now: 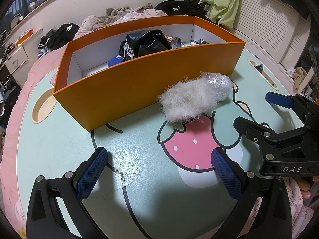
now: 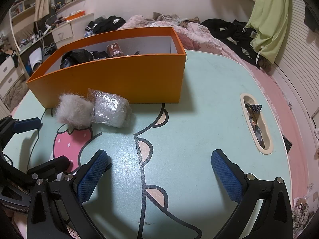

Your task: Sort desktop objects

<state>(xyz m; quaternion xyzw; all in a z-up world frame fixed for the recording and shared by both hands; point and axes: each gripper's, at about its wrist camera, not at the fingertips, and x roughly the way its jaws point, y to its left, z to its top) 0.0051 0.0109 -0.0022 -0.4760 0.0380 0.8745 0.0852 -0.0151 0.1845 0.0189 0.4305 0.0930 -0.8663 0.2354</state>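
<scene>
Cluttered bedroom surroundings framed a mint-green table [image 1: 59,149] printed with a cartoon figure and a pink strawberry [image 1: 189,149]. Toward the far side of the table stood a long orange box [image 1: 139,87], open at the top with white inner walls. Inside the box lay a black glossy bag [image 1: 147,43], a blue item [image 1: 116,58] beside it, and, seen from the right wrist view, a small brown packet [image 2: 114,50] toward the back wall.

Just in front of the box's near wall, on the table, lay a fluffy white fur piece [image 1: 187,101] touching a clear plastic-wrapped bundle [image 1: 219,85]; the fur's lower edge overlapped the top of the strawberry.

Nearer than the box and the fur piece, the left gripper [image 1: 159,159] hovered over the table with its blue pads spread wide and nothing between them. To the right of it, also nearer than the box, the right gripper [image 2: 159,163] likewise stood wide apart and empty. A slot [image 2: 256,121] in the table, well to the right of the box, held crumpled wrappers.
</scene>
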